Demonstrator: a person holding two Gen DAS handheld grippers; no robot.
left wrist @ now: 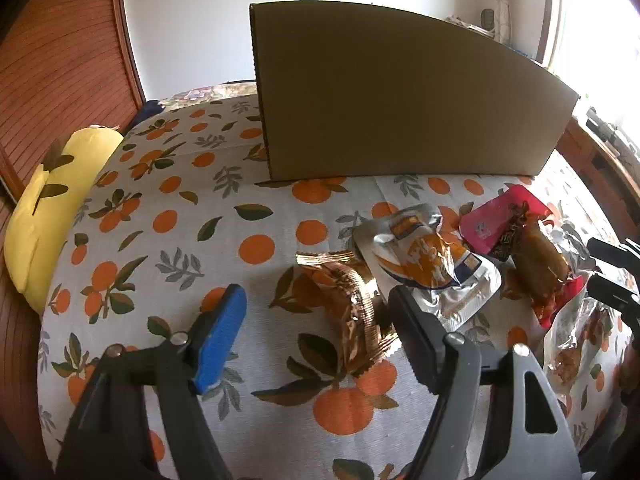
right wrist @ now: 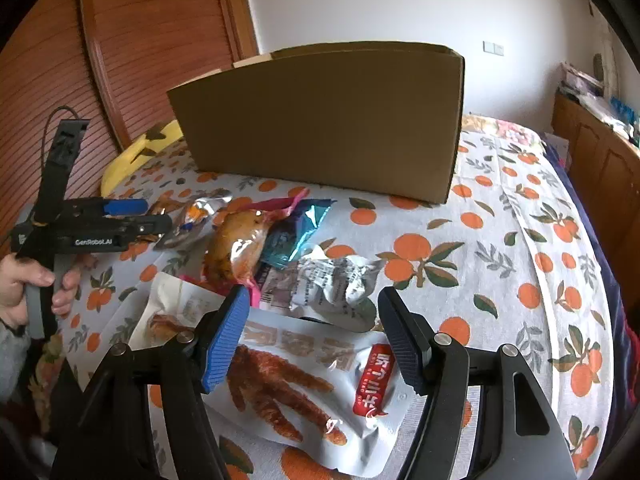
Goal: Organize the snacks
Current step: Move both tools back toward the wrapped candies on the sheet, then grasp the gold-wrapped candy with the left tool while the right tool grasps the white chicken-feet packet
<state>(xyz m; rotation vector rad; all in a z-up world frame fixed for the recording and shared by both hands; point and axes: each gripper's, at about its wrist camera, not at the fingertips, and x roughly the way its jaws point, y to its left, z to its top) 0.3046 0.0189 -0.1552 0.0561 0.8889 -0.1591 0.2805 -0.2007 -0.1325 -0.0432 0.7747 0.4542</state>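
Several snack packets lie on an orange-print cloth in front of a cardboard box (left wrist: 400, 96). My left gripper (left wrist: 320, 332) is open, its fingers either side of a gold foil packet (left wrist: 348, 304). Right of it lie a silver-orange pouch (left wrist: 432, 264), a pink packet (left wrist: 496, 220) and a brown meat snack (left wrist: 540, 264). My right gripper (right wrist: 316, 344) is open above a white chicken-feet pouch (right wrist: 304, 380). Beyond it lie a crumpled silver pouch (right wrist: 332, 284), a teal packet (right wrist: 296, 236) and an orange meat snack (right wrist: 240, 248). The left gripper shows in the right wrist view (right wrist: 132, 216).
The box (right wrist: 332, 128) stands at the back of the bed. A yellow plush cushion (left wrist: 52, 208) lies at the left edge beside a wooden slatted door (left wrist: 60, 60). A wooden cabinet (right wrist: 600, 160) stands at the right.
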